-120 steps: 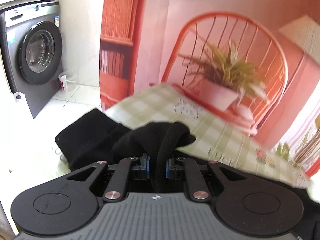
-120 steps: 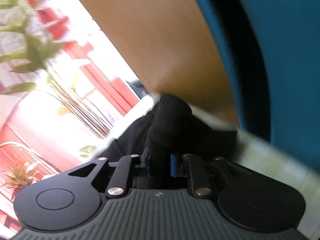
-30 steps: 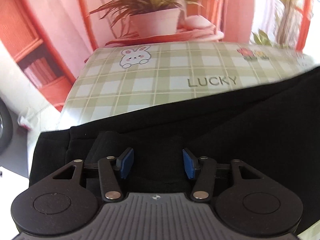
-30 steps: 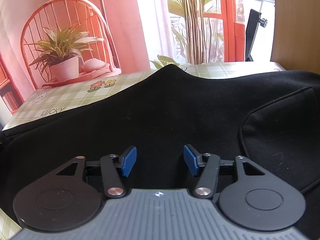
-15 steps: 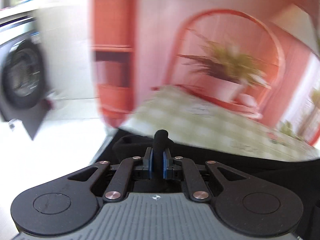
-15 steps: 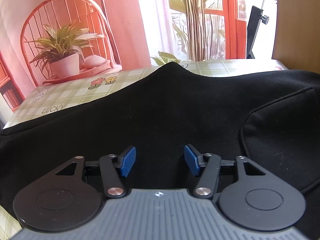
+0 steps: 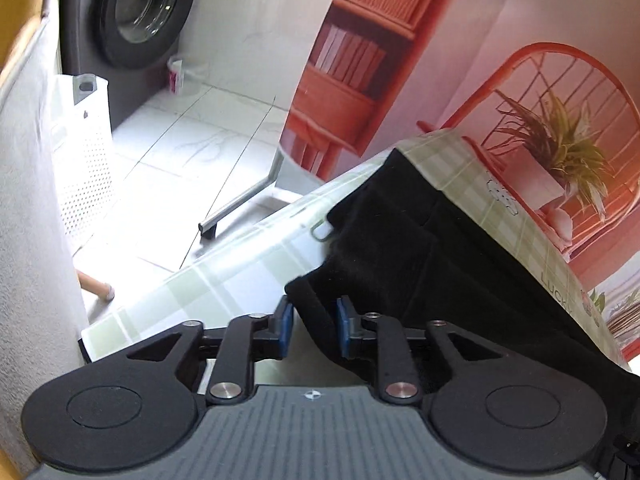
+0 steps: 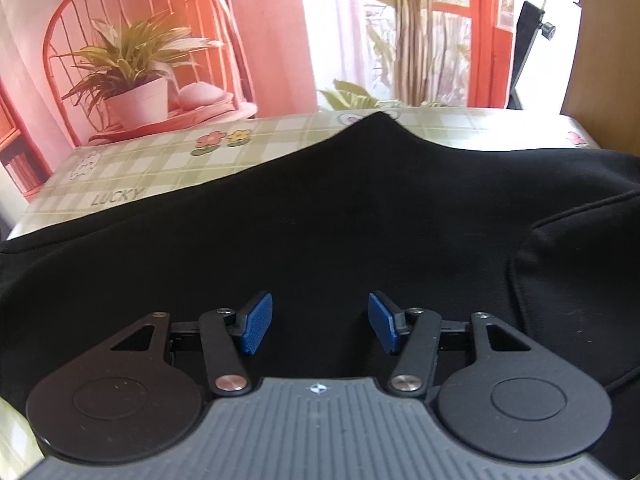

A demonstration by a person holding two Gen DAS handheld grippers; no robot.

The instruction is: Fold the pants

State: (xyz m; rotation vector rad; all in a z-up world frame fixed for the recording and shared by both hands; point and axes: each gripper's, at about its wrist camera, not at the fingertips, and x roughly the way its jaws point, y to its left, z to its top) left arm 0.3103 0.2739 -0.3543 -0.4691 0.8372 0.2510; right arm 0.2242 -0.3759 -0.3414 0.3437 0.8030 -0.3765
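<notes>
Black pants (image 8: 320, 220) lie spread across a green plaid tablecloth (image 8: 168, 160). In the left wrist view the pants (image 7: 440, 248) run along the table's left end, and a fold of the fabric edge sits between the blue pads of my left gripper (image 7: 313, 326), which is shut on it and holds it just above the cloth (image 7: 224, 280). My right gripper (image 8: 318, 322) is open and empty, low over the middle of the pants, with a folded-over flap (image 8: 580, 280) to its right.
The table's left edge drops to a white tiled floor (image 7: 180, 152) with a washing machine (image 7: 132, 12), a white perforated basket (image 7: 86, 152) and a metal stand foot (image 7: 240, 204). A pink backdrop with a plant picture (image 8: 136, 72) stands behind the table.
My left gripper, open over the pants a second ago, closed on a fabric edge and swung left toward the table's end. My right gripper stayed open and nearly still.
</notes>
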